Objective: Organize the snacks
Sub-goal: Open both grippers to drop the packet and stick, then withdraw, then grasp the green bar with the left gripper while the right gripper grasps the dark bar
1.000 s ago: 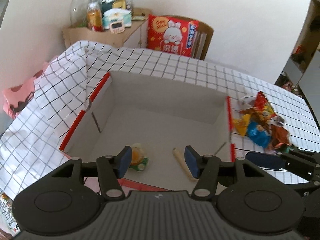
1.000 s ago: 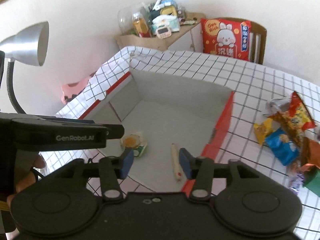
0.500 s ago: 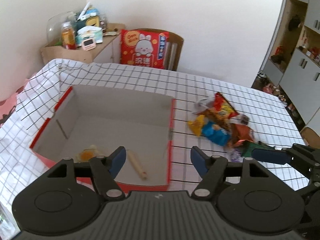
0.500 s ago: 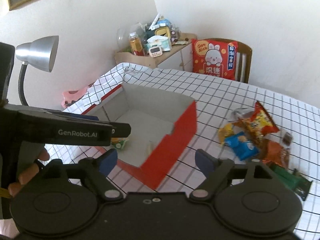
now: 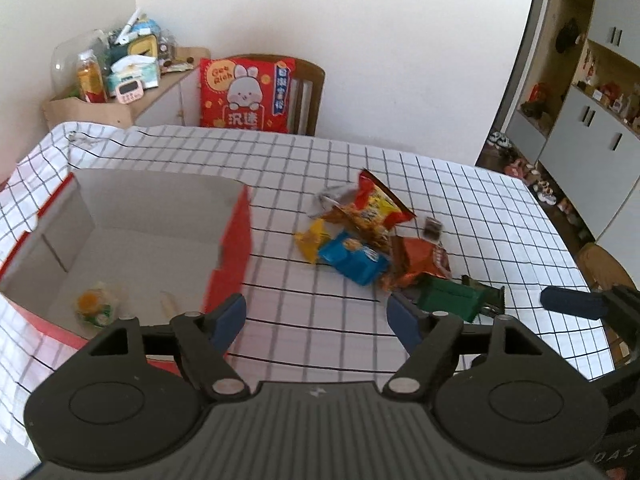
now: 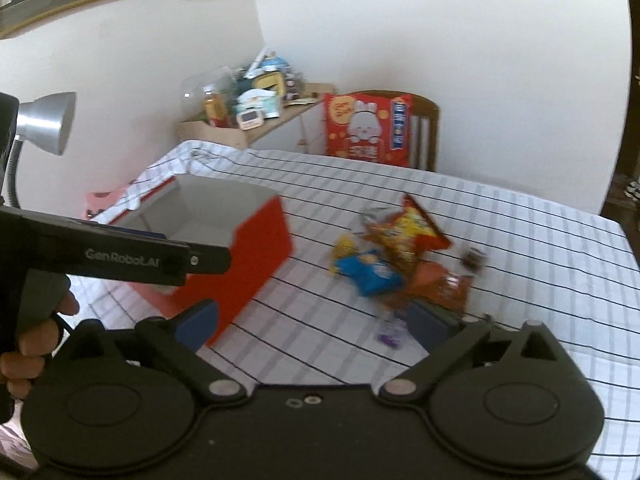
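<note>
A red box with a white inside point(image 5: 234, 240) stands on the left of the checked tablecloth; in it lie a small yellow-green snack point(image 5: 94, 304) and a pale stick point(image 5: 168, 304). Right of the box is a heap of snacks: a red-yellow bag point(image 5: 376, 204), a blue packet point(image 5: 352, 258), an orange bag point(image 5: 420, 260) and a green packet point(image 5: 452, 300). My left gripper point(image 5: 316, 314) hovers over bare cloth just short of the heap, jaws opening, nothing between them. My right gripper point(image 6: 314, 324) also faces the heap point(image 6: 412, 228), jaws opening wide and empty.
A chair with a red rabbit cushion point(image 5: 244, 96) stands behind the table beside a cluttered cabinet point(image 5: 116, 76). A grey lamp point(image 6: 44, 122) is at the left. Shelving point(image 5: 592, 92) lines the right wall. A hand point(image 6: 24, 344) holds the left gripper.
Both grippers have swung right, from above the box toward the snack heap, and both pairs of jaws have widened. The two snacks stay in the box.
</note>
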Demonstrator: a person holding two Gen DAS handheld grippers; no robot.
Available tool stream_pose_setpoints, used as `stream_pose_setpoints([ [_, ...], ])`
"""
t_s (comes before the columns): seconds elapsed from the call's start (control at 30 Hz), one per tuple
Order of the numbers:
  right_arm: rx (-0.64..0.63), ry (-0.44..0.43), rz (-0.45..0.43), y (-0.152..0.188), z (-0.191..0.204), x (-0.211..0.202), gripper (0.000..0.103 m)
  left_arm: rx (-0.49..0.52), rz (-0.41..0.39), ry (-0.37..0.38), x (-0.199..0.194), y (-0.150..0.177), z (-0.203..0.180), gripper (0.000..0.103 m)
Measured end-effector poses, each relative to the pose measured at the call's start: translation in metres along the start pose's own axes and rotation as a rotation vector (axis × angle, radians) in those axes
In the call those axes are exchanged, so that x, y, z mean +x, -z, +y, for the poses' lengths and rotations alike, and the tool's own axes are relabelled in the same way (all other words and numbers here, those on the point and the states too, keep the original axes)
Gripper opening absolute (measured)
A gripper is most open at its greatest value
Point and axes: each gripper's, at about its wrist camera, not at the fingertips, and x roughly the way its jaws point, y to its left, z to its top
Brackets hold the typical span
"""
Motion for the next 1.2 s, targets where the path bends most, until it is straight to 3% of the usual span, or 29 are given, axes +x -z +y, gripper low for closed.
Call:
stream_pose_setpoints([
  [0.37, -0.027, 0.091, 0.048, 0.023, -0.091, 0.005, 0.101, 0.019, 0.086, 0.019, 0.042, 0.001, -0.065, 0.077],
  [0.5, -0.039, 0.077, 0.092, 0.025, -0.116, 0.014, 0.099, 0.018, 0.139, 0.022, 0.062, -0.003, -0.081, 0.077],
  [0.83, -0.209, 0.069, 0.182, 0.028, -0.146, 0.05, 0.092, -0.073, 0.245, 0.016, 0.107, -0.025, -0.109, 0.077],
  [1.2, -0.305, 0.028, 0.256, 0.035, -0.17, 0.09, 0.075, -0.21, 0.364, 0.003, 0.158, -0.044, -0.121, 0.077],
])
